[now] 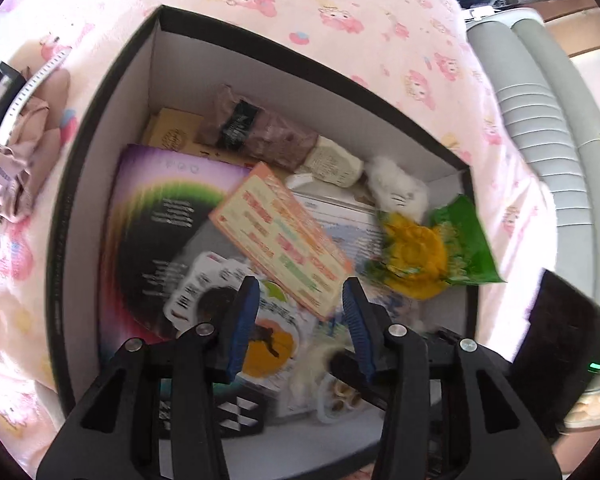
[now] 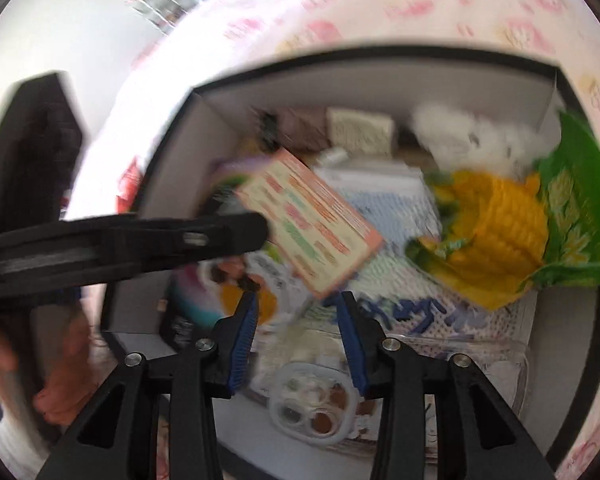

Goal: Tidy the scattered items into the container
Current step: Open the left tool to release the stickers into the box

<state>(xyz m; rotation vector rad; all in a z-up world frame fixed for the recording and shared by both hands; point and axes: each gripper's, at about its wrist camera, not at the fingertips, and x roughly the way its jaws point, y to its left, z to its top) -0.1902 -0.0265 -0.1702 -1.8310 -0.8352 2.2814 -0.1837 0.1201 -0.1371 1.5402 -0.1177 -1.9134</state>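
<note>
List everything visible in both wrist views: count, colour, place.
box: 1, black outside, white inside, on pink sheet
orange card: 1, orange-cream, atop the pile, centre
purple booklet: 1, purple-black, box left
yellow knit item: 1, on green packet, box right
green packet: 1, over right wall
white plush: 1, back right
round palette: 1, white, box front
beige cloth: 1, outside, left
left gripper: black, blue pads, open
right gripper: same, open

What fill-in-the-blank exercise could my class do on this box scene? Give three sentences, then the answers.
1. The box stands on a ____ cartoon-print cover.
2. The orange-edged card lies ____ the box.
3. Both the left gripper and the right gripper hold ____.

Answers: pink; inside; nothing
</note>
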